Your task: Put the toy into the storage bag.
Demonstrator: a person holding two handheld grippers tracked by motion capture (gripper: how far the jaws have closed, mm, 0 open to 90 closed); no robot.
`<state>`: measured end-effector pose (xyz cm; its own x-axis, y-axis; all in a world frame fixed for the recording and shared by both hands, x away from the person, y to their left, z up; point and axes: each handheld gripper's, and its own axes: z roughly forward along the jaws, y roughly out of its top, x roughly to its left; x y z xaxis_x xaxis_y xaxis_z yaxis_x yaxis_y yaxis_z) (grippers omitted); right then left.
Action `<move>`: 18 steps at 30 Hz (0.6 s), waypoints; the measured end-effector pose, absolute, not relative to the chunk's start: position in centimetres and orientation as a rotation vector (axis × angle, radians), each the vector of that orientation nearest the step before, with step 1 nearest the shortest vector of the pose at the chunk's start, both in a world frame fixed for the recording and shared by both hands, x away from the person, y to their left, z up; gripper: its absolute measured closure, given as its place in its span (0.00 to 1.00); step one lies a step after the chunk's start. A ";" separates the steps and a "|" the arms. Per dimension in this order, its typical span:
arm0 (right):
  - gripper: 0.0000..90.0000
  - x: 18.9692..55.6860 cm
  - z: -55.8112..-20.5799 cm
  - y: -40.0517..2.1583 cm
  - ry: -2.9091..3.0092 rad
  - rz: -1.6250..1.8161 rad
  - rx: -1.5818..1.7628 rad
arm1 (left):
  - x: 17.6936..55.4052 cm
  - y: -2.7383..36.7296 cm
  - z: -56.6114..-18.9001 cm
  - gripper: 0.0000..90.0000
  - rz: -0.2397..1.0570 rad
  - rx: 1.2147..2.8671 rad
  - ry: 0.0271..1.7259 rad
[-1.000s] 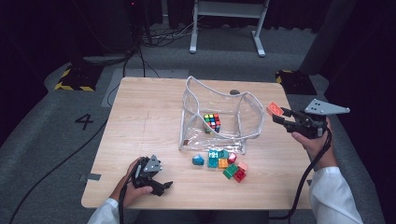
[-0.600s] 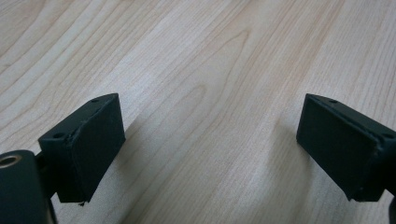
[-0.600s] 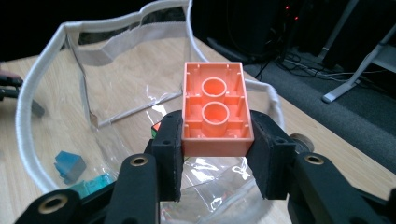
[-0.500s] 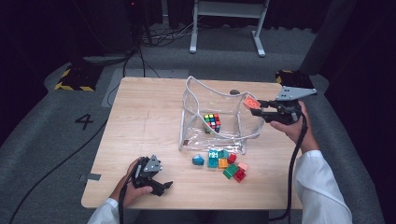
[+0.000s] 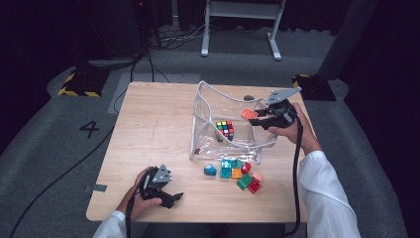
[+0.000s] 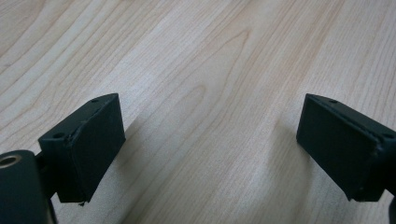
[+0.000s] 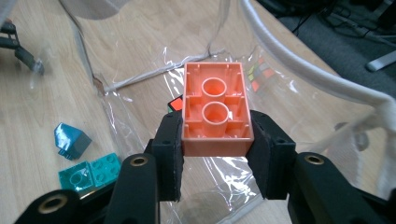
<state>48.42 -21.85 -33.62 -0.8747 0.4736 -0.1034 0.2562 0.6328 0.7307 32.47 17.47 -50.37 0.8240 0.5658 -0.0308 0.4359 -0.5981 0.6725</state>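
Right tongs (image 7: 215, 140) clamped on orange brick (image 7: 215, 109), hollow underside toward the camera, held above the right rim of the clear plastic bag (image 5: 208, 144). Left tongs (image 6: 210, 154) spread apart, nothing between, resting low on bare desk (image 5: 153, 124) near the front left corner. Inside the bag: colour cube (image 5: 225, 130). White corded bag rim (image 7: 317, 70) arching just beside the brick. In front of the bag: cluster of loose bricks (image 5: 240, 173), teal, orange, green, red; blue-green piece (image 5: 210, 170) slightly apart to its left.
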 end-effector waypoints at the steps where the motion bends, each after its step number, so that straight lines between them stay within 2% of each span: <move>1: 0.65 48.6 -33.7 -21.6 2.584 1.066 0.591 | 32.5 17.5 -50.4 0.09 0.242 2.304 0.730; 18: 0.65 50.8 -34.9 -19.1 2.691 0.775 0.625 | 32.4 17.5 -50.4 0.09 0.243 2.305 0.730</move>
<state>50.81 -19.08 -34.90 -0.8700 0.4737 -0.1369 0.3282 0.7635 0.5562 32.45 17.48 -50.37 0.8238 0.5661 -0.0298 0.4358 -0.5988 0.6720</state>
